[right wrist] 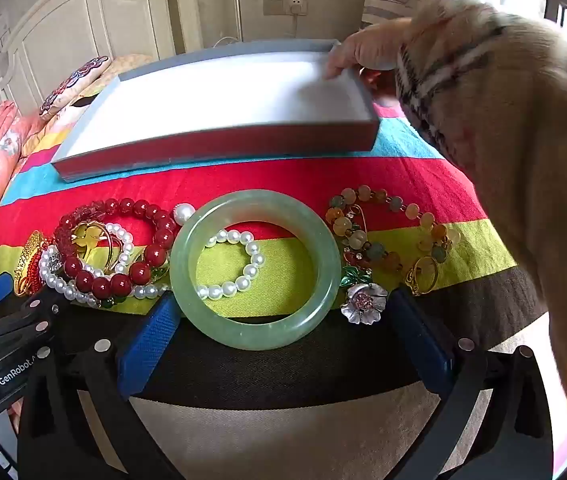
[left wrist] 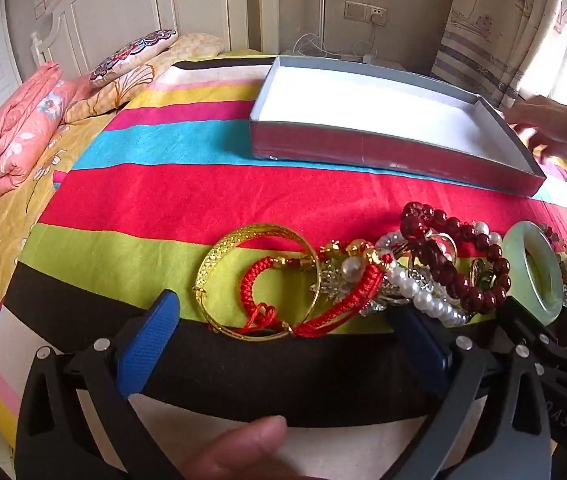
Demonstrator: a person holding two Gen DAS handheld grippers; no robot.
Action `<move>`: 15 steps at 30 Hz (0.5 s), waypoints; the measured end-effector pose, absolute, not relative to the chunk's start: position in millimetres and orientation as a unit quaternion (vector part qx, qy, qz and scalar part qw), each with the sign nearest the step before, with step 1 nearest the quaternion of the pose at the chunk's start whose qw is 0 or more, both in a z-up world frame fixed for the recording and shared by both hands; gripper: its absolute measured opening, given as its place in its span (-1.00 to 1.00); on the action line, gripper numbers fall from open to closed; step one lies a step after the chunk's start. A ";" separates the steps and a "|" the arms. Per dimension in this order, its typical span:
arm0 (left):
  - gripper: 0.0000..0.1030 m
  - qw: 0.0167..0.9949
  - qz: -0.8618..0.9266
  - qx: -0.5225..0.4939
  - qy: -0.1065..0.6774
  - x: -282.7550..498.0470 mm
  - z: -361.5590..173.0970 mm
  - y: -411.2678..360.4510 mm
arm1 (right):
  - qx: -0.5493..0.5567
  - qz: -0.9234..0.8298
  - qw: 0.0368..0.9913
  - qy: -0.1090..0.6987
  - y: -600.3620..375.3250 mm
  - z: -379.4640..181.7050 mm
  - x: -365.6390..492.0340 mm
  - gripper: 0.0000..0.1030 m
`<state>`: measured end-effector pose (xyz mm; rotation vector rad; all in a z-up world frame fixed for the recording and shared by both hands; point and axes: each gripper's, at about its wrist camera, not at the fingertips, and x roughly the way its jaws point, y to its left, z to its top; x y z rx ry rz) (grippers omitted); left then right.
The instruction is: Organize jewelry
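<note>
A heap of jewelry lies on the striped bedspread [left wrist: 163,200]. In the left wrist view, a gold bangle [left wrist: 219,256] and a red braided cord bracelet [left wrist: 251,280] rest just beyond my open left gripper [left wrist: 287,340]. To their right lie dark red beads [left wrist: 459,280], pearls [left wrist: 423,300] and a green jade bangle [left wrist: 539,300]. In the right wrist view, the jade bangle [right wrist: 255,204] has its near rim between the fingers of my open right gripper [right wrist: 283,344], which do not press on it. Pearls [right wrist: 257,258], red beads [right wrist: 121,282], amber beads [right wrist: 363,191] and a flower brooch [right wrist: 365,304] surround it.
A shallow grey box [right wrist: 219,144] with a white floor stands behind the jewelry. A person's hand [right wrist: 359,56] in a knitted sleeve [right wrist: 503,140] touches its far right corner. A folded pink quilt [left wrist: 7,140] and pillows [left wrist: 135,56] lie at the far left.
</note>
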<state>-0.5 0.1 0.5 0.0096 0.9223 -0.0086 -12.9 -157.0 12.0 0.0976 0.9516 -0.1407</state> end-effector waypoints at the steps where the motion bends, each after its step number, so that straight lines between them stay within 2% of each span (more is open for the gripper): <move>1: 0.96 0.894 -0.004 0.006 0.447 -0.4 0.4 0.1 | 0.045 -0.069 0.887 0.454 -156.8 12.4 -13.1 0.91; 15: 0.96 0.893 -0.003 0.006 0.450 0.0 0.2 0.0 | 0.045 -0.069 0.887 0.455 -157.4 13.1 -12.1 0.91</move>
